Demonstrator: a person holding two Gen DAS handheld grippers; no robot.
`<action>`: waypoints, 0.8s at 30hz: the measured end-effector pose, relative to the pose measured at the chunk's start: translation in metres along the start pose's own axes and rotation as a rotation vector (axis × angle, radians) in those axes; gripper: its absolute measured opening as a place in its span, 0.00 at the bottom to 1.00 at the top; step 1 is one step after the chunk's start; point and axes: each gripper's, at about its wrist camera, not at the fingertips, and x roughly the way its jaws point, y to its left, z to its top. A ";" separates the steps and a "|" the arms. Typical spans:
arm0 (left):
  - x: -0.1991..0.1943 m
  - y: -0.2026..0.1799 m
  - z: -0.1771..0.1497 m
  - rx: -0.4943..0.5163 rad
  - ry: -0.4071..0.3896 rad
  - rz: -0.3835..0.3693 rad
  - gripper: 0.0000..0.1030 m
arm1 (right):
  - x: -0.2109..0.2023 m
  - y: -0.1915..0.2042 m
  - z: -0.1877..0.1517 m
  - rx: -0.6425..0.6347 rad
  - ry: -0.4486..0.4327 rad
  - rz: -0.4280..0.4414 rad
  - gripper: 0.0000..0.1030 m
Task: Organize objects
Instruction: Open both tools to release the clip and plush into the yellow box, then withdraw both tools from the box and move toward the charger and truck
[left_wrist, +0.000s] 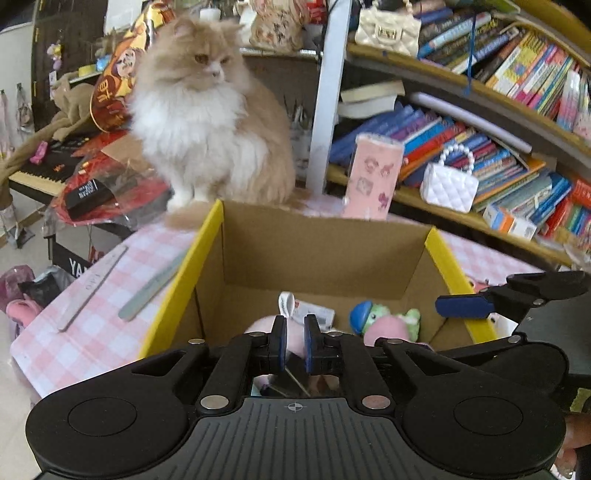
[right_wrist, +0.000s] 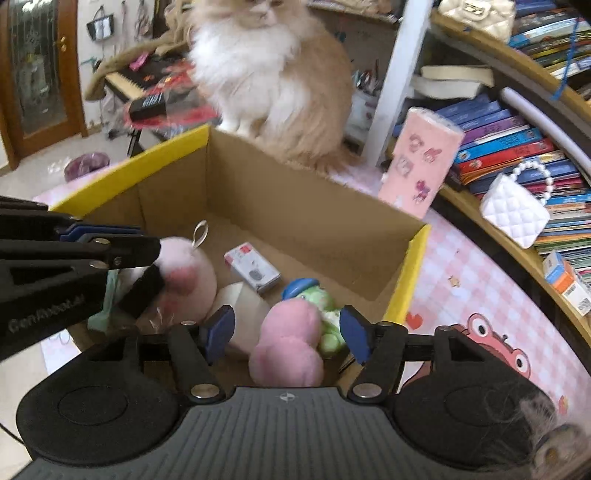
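Note:
An open cardboard box (left_wrist: 321, 251) with yellow flaps (right_wrist: 280, 206) stands on the pink checked table. Inside lie a pink round plush (right_wrist: 188, 277), a pink-and-green plush with a blue cap (right_wrist: 295, 332) (left_wrist: 384, 321), and a small white packet (right_wrist: 251, 267) (left_wrist: 310, 310). My left gripper (left_wrist: 294, 345) hangs over the box's near side, jaws nearly closed with a thin gap, nothing visibly between them; it also shows in the right wrist view (right_wrist: 110, 254). My right gripper (right_wrist: 286, 332) is open above the pink-and-green plush, empty.
A fluffy cream cat (left_wrist: 207, 122) sits right behind the box. Two nail files (left_wrist: 122, 280) lie left of the box. A pink carton (left_wrist: 373, 177) stands behind it. Bookshelves (left_wrist: 480, 147) with a white quilted purse (right_wrist: 513, 210) fill the right.

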 end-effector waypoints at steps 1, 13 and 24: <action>-0.003 0.001 0.001 -0.003 -0.011 -0.002 0.15 | -0.003 -0.001 0.001 0.011 -0.012 -0.004 0.59; -0.058 0.014 0.009 -0.037 -0.158 -0.008 0.69 | -0.066 -0.005 0.002 0.206 -0.210 -0.137 0.67; -0.094 0.034 -0.019 -0.024 -0.161 -0.033 0.70 | -0.106 0.032 -0.027 0.263 -0.235 -0.194 0.68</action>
